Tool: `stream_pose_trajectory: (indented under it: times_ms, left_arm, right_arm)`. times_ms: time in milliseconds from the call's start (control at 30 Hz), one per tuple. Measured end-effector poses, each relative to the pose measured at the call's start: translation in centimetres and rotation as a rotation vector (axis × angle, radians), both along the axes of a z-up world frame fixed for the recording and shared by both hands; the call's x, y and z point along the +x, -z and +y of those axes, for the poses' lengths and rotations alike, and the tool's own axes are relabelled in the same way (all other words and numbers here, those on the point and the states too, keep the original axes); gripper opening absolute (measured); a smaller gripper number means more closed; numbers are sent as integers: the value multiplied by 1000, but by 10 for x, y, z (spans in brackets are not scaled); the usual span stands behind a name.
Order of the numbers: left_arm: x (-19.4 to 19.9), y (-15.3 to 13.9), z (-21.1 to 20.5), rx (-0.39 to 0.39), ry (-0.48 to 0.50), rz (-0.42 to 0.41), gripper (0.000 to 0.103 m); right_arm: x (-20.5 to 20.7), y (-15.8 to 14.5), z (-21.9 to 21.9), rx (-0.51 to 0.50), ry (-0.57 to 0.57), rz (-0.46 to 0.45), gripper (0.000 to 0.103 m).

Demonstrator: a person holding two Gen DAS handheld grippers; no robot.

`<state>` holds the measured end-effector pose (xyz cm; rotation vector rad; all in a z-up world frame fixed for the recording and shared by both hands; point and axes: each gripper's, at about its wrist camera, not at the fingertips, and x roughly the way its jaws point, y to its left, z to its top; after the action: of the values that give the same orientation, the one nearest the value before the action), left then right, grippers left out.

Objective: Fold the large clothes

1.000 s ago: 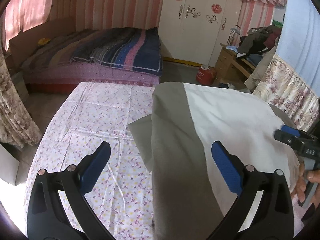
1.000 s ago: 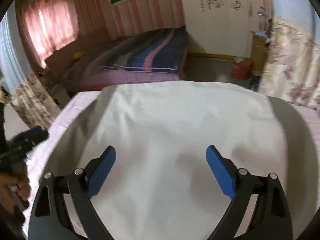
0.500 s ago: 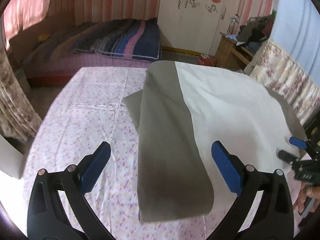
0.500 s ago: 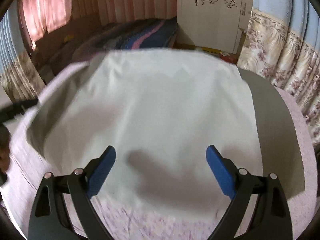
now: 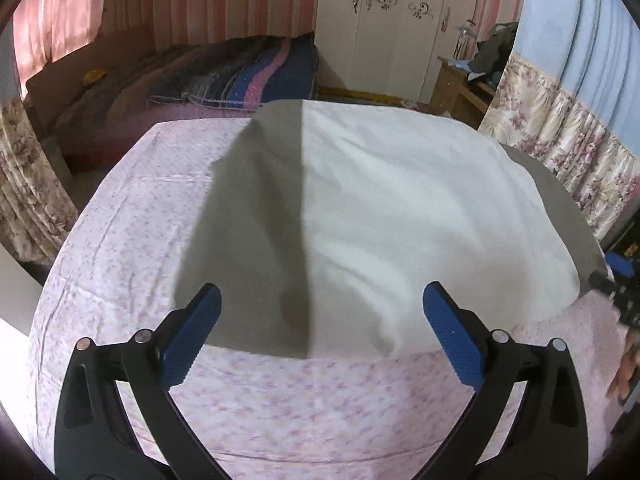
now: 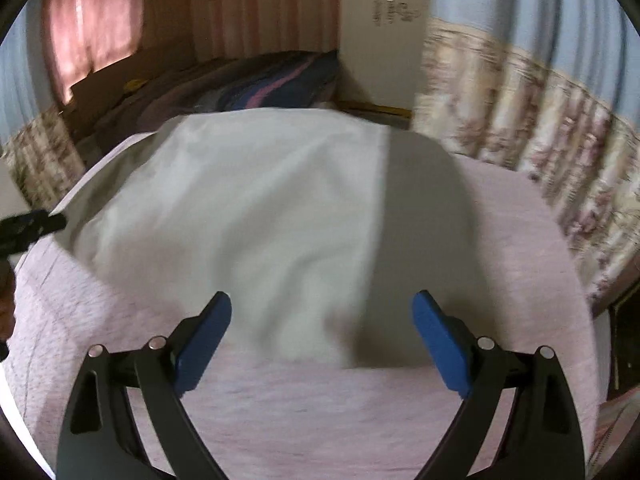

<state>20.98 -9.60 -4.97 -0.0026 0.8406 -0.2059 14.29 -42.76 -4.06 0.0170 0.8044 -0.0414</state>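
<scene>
Now the grey-and-white garment (image 5: 360, 216) lies flat on the floral table cloth (image 5: 132, 216), filling the frame's centre, where a second ago it hung lifted and draped close to the cameras; one fold looks laid. Left gripper (image 5: 320, 332) and right gripper (image 6: 322, 336) have both drawn back, jaws wide, holding nothing. No containers show.

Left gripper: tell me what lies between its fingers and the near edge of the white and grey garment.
Only bare floral sheet. In the left wrist view, the left gripper is open above it, just short of the garment.
</scene>
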Motion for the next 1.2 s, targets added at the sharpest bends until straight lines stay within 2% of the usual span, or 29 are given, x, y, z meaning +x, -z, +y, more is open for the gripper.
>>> stream_pose_trajectory:
  times_ms: [67, 167, 267, 367, 467, 600, 700, 800, 867, 933, 1000, 1067, 1200]
  left_arm:
    - [6, -2, -19, 9, -5, -7, 100]
    - [22, -7, -53, 5, 3, -15, 100]
    - [44, -10, -96, 14, 36, -16, 100]
    - [65, -7, -134, 8, 61, 4, 100]
    - [86, 6, -165, 40, 76, 35, 100]
    - [111, 29, -184, 91, 97, 66, 100]
    - [122, 44, -179, 61, 106, 101, 100]
    - [124, 50, -174, 33, 120, 104, 100]
    - [125, 53, -174, 30, 127, 104, 100]
    - [126, 56, -174, 30, 126, 100, 100]
    - [126, 58, -174, 41, 127, 98, 100]
    - [126, 58, -177, 50, 130, 94, 100]
    - [129, 59, -178, 57, 138, 92, 100]
  right_arm:
    - [6, -1, -37, -7, 58, -3, 92]
    - [23, 0, -91, 53, 109, 15, 92]
    - [51, 5, -126, 110, 130, 46, 92]
    - [85, 19, -143, 194, 88, 109, 92]
    - [106, 38, -136, 172, 73, 156, 92]
    - [128, 58, -119, 245, -15, 231, 92]
    - [140, 72, -101, 241, -61, 285, 94]
    - [149, 82, -104, 280, -24, 288, 102]
    - [150, 82, -100, 282, -13, 262, 102]
    - [152, 82, -92, 272, -13, 249, 93]
    - [151, 74, -81, 278, -27, 234, 65]
    - [151, 64, -76, 251, -30, 222, 51]
    - [153, 57, -62, 169, -37, 229, 38]
